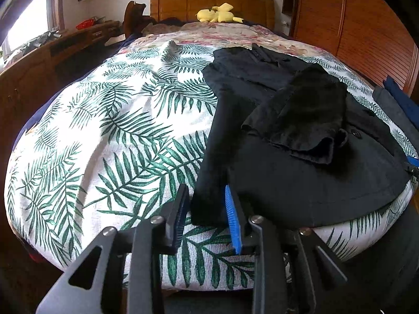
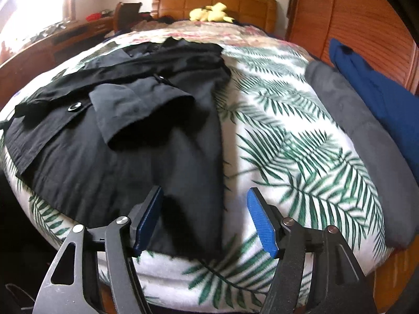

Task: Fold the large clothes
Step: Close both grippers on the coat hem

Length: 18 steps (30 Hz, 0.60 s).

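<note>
1. Fingers of the left gripper (image 1: pixel 207 217) fill the bottom centre of the left wrist frame, their blue pads set narrowly apart, with the lower hem corner of the black shirt (image 1: pixel 288 136) lying between them; whether the pads actually pinch the cloth I cannot tell.
2. In the right wrist frame the right gripper (image 2: pixel 205 219) stands wide apart at the bottom centre, its left pad over the shirt's near hem (image 2: pixel 180 183), its right pad over bare bedspread (image 2: pixel 288 130).
3. The shirt lies flat on the leaf-print bedspread (image 1: pixel 117 130), right of centre in the left view and left of centre in the right view, with both short sleeves folded inward across the front and buttons showing.
4. At the right edge of the right view, a grey garment (image 2: pixel 353 130) and a blue garment (image 2: pixel 379 86) lie side by side along the bed's edge.
5. Farther up, a floral quilt (image 1: pixel 214 35) covers the head of the bed.
6. At top centre a yellow plush toy (image 1: pixel 218 13) rests against the wooden headboard (image 1: pixel 183 2).
</note>
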{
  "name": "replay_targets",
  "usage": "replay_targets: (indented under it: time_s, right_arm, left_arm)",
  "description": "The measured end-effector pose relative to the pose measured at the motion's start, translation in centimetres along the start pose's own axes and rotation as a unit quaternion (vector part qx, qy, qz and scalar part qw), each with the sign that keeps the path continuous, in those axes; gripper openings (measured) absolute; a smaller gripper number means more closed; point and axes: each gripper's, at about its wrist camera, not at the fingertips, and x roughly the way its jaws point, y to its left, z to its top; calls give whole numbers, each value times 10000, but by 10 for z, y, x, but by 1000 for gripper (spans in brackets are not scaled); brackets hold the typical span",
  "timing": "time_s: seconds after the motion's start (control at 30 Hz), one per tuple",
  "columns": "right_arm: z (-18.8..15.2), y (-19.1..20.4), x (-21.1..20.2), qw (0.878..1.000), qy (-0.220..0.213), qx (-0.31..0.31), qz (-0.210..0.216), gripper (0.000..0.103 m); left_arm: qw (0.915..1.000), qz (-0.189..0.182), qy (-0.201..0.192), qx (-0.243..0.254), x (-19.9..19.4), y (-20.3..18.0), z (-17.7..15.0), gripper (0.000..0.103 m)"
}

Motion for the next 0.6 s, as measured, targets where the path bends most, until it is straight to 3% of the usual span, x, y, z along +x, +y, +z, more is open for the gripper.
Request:
replay_targets:
  time_s: [0.27,0.43,0.6]
  right_arm:
    - [2,-3,-2,9995,214,171,172,69]
    - [6,3,-5,9962,207,173,823,60]
    - [8,16,-6,9970,206,-32,750,60]
  left_arm:
    - [10000,-41,6,-52,2,0,0,27]
    - [9995,-300,-2,-90,-6,0,0,27]
    - [9972,-704,-71,-249,-15,1,0,28]
